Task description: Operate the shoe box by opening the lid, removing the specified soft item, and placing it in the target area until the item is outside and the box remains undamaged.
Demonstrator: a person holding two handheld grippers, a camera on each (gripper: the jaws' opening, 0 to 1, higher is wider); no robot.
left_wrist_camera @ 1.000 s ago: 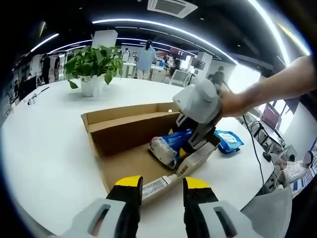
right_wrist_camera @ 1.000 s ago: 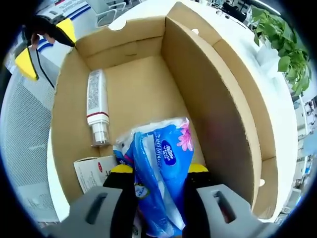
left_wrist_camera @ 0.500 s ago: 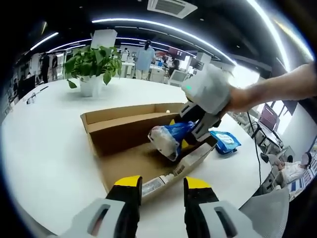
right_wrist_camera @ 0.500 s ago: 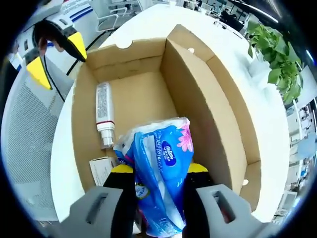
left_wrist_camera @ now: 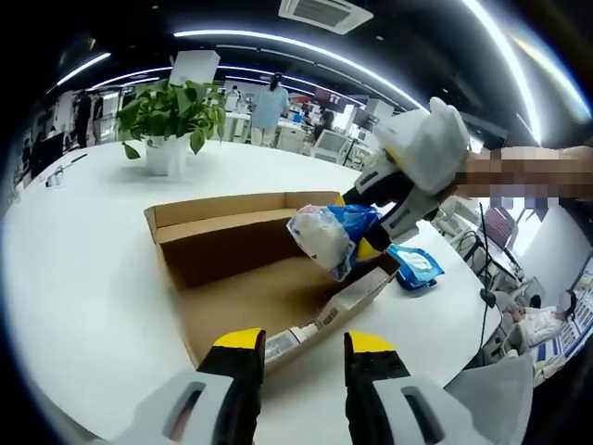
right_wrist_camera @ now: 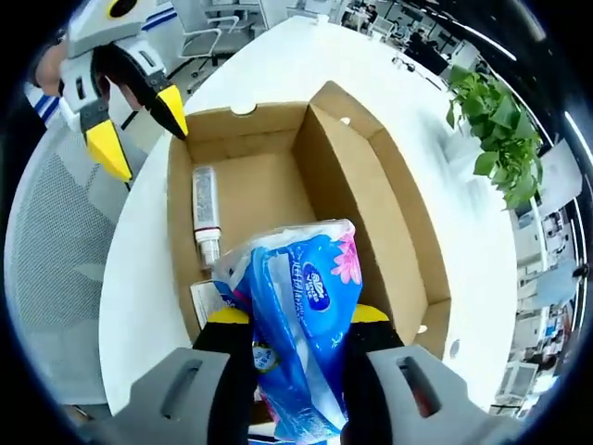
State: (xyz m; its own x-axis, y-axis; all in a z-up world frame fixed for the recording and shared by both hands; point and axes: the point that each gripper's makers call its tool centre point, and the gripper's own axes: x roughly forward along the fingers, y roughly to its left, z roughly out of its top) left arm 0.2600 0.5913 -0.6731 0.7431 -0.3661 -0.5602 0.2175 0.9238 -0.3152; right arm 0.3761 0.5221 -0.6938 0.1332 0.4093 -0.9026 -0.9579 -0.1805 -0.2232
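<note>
Right tongs [right_wrist_camera: 289,324] clamp the blue tissue pack [right_wrist_camera: 301,306], held above the open shoe box [right_wrist_camera: 371,195], centre of right gripper view. Tube [right_wrist_camera: 205,211] lies in the box. Left tongs [left_wrist_camera: 301,345] open, holding nothing, bottom of left gripper view over the white table [left_wrist_camera: 83,278]. Plant [left_wrist_camera: 171,116] upper left.

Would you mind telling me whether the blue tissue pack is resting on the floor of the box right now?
No, the tissue pack hangs clamped in the right gripper, clear above the open shoe box.
</note>
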